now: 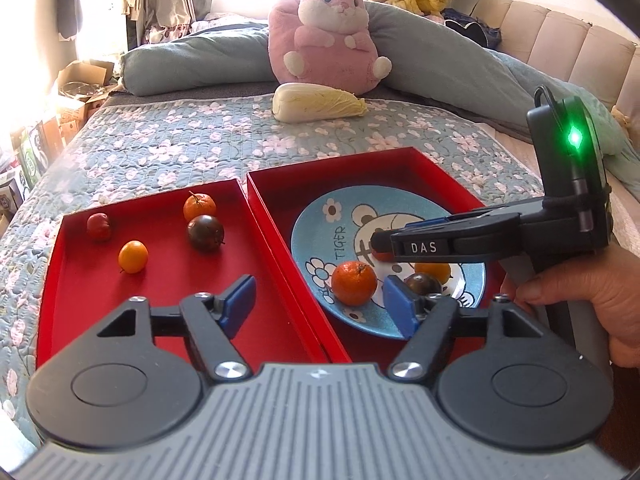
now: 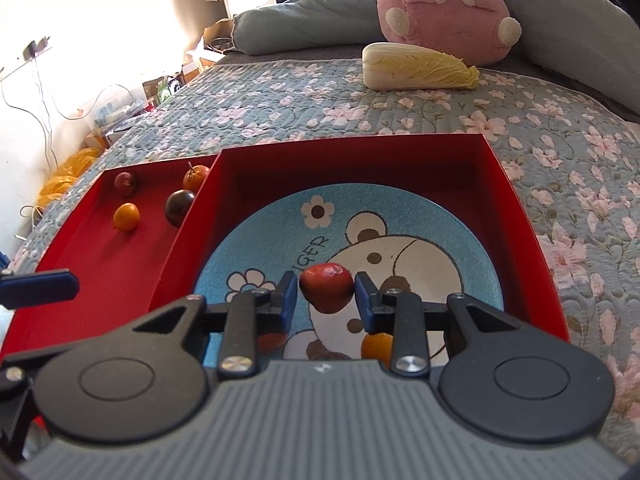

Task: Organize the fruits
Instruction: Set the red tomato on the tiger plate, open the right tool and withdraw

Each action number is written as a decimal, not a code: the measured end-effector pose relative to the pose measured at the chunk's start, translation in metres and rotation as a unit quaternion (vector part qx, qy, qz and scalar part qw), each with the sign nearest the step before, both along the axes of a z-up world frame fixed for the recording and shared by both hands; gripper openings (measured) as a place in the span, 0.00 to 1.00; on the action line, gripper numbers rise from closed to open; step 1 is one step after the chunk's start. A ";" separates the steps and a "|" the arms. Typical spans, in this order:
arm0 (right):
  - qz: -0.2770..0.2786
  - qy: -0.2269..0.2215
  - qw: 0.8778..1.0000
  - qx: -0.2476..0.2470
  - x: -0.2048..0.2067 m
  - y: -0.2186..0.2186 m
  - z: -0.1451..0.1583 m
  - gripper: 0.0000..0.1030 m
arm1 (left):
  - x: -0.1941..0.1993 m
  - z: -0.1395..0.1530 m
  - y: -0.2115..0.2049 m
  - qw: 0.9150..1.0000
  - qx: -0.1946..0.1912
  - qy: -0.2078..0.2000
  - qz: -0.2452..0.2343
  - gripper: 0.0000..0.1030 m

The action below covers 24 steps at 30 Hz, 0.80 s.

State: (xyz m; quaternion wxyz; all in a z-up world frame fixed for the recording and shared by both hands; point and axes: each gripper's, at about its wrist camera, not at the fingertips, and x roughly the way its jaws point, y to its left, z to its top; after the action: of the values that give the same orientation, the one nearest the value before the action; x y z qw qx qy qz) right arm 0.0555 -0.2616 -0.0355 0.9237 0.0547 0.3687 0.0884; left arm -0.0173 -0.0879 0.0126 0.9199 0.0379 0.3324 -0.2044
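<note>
Red fruit [image 2: 326, 287] between right gripper [image 2: 326, 298] pads.

You are working over a bed [image 1: 168, 140] covered with a quilted blue-grey spread printed with pale pink flowers. Two shallow red trays rest directly on it, side by side and touching: the left tray [image 1: 72, 280] and the right tray [image 1: 360, 168]. Beyond them, toward the far end, a pale napa cabbage [image 1: 316, 102] lies on its side. Just behind the cabbage sits a pink plush toy [image 1: 328, 36], leaning against a long rolled blue-grey blanket [image 1: 192, 64] stretched across the far edge.
</note>
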 end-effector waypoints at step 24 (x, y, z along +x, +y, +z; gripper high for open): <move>0.045 -0.051 0.998 0.014 -0.009 0.035 0.035 0.39 | 0.014 0.015 0.045 0.998 0.027 -0.049 0.037 0.99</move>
State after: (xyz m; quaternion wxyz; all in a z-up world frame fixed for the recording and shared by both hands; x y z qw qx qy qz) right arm 0.0465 -0.2270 -0.0006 0.9357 0.0465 0.3216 0.1372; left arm -0.0036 -0.0429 0.0280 0.9407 0.0603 0.2937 -0.1589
